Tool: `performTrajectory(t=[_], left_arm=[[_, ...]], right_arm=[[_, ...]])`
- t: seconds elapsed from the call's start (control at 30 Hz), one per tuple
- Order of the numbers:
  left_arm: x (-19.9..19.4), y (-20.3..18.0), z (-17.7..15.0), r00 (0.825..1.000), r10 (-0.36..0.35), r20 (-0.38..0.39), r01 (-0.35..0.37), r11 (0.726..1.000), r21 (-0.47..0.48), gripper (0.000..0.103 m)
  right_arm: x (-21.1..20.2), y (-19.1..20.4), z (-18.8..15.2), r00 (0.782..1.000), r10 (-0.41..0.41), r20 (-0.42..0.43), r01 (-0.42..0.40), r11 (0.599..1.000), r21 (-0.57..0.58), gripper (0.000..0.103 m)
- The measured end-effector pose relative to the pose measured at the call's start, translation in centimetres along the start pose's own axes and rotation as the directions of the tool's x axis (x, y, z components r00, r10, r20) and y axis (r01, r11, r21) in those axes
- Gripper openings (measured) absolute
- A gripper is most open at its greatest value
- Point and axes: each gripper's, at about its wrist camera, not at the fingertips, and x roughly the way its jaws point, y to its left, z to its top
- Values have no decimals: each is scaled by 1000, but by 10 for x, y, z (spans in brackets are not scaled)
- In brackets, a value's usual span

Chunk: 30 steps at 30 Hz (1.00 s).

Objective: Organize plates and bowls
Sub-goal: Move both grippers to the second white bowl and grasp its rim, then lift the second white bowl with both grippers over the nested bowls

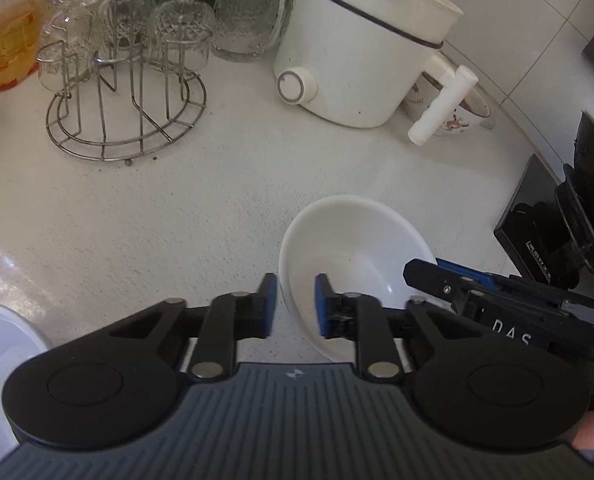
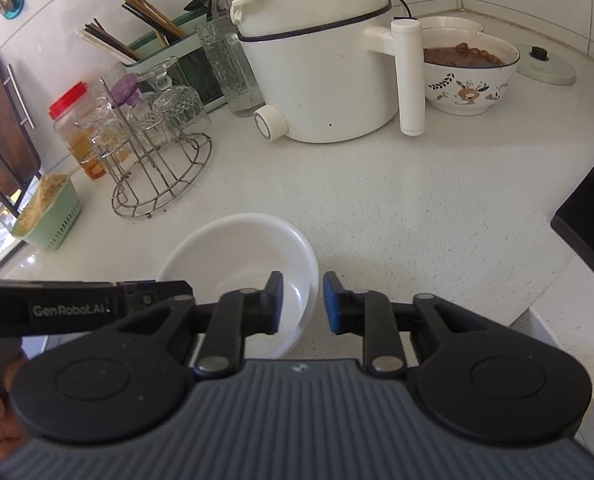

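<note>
A plain white bowl [image 1: 349, 240] [image 2: 237, 248] rests on the speckled white counter [image 1: 177, 220], between the two grippers. My left gripper [image 1: 295, 308] straddles the bowl's left rim, one blue pad outside and one inside, shut on the wall. In the right wrist view the left gripper [image 2: 169, 290] comes in from the left edge as a black bar. My right gripper [image 2: 301, 304] straddles the opposite rim, its left pad inside the bowl and its right pad outside. The left wrist view shows the right gripper [image 1: 429, 270] pinched on that rim.
Behind the bowl stand a wire rack [image 1: 127, 120] of upturned glasses, a white electric pot [image 2: 321, 68] and a patterned bowl of food [image 2: 469, 76]. A black cooktop [image 1: 537, 220] edges the right. Part of a white plate [image 1: 1, 344] shows at lower left, a green basket [image 2: 49, 216] further left.
</note>
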Motion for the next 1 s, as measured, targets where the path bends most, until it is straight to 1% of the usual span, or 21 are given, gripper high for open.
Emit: performTrajectory(t=[0.03, 0.17, 0.23, 0.37, 0.47, 0.67, 0.9, 1.0], left_arm=[[2, -1, 0, 1000, 8, -2, -8, 1000, -4, 15], [6, -6, 1, 1000, 20, -2, -20, 1000, -5, 15], [4, -8, 2, 1000, 14, 1, -14, 1000, -14, 15], [-7, -11, 5, 1000, 7, 10, -7, 1000, -30, 15], [-15, -13, 6, 1000, 2, 9, -1, 999, -39, 15], [-42, -14, 10, 1000, 10, 26, -8, 997, -74, 15], [-80, -10, 11, 998, 15, 60, -9, 995, -102, 15], [-97, -10, 12, 997, 23, 77, -15, 995, -102, 15]], right_arm=[[1, 0, 0, 1000, -3, 0, 3, 1000, 3, 22], [1, 0, 0, 1000, -23, 6, 23, 1000, 8, 22], [-2, -2, 1, 1000, -23, 10, 23, 1000, 16, 22], [-9, -7, 2, 1000, 4, 7, -4, 997, 71, 23], [-16, -6, 2, 1000, 8, 15, -10, 997, 76, 23], [-31, 3, 10, 999, 36, 36, -39, 996, 82, 23], [-54, 17, 23, 992, 105, 68, -109, 992, 64, 24], [-63, 24, 27, 989, 123, 81, -127, 991, 48, 24]])
